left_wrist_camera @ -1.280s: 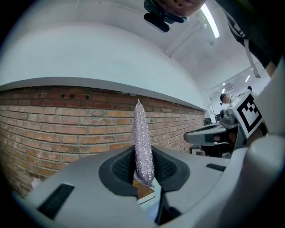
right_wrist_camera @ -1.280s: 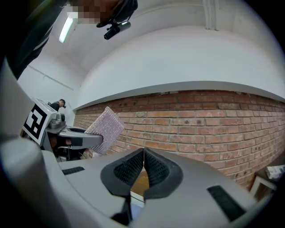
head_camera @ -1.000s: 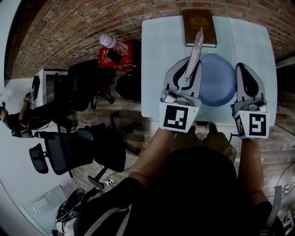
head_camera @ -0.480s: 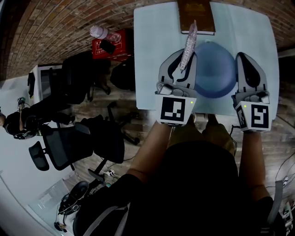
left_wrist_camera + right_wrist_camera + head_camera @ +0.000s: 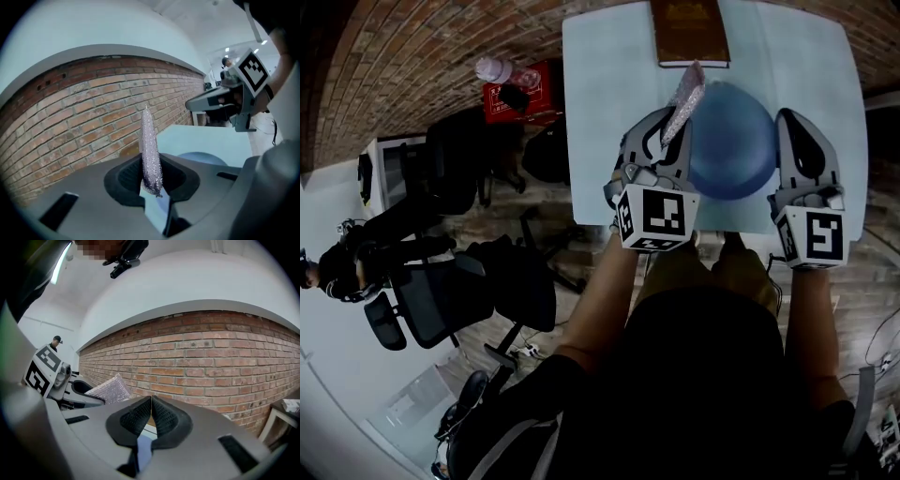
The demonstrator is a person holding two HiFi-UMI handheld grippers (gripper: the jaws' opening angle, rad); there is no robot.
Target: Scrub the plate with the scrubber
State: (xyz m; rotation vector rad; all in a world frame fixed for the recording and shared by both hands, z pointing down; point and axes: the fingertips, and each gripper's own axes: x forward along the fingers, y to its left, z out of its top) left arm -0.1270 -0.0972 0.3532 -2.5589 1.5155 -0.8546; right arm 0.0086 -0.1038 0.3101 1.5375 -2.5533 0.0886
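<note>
At the desk's (image 5: pixel 600 112) near edge the left gripper (image 5: pixel 668 139) is clenched on the silver scrubber (image 5: pixel 685 97), beside the blue plate's (image 5: pixel 733 141) left rim. The right gripper (image 5: pixel 801 124), jaws pressed together on nothing, is at the plate's right rim. A brown book (image 5: pixel 689 33) lies at the far edge.

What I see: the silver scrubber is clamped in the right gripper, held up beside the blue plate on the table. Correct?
Wrong gripper. The scrubber is clamped in the left gripper, as the left gripper view shows; the right gripper is shut on nothing. The rest holds: it is held up beside the blue plate on the table.
</note>
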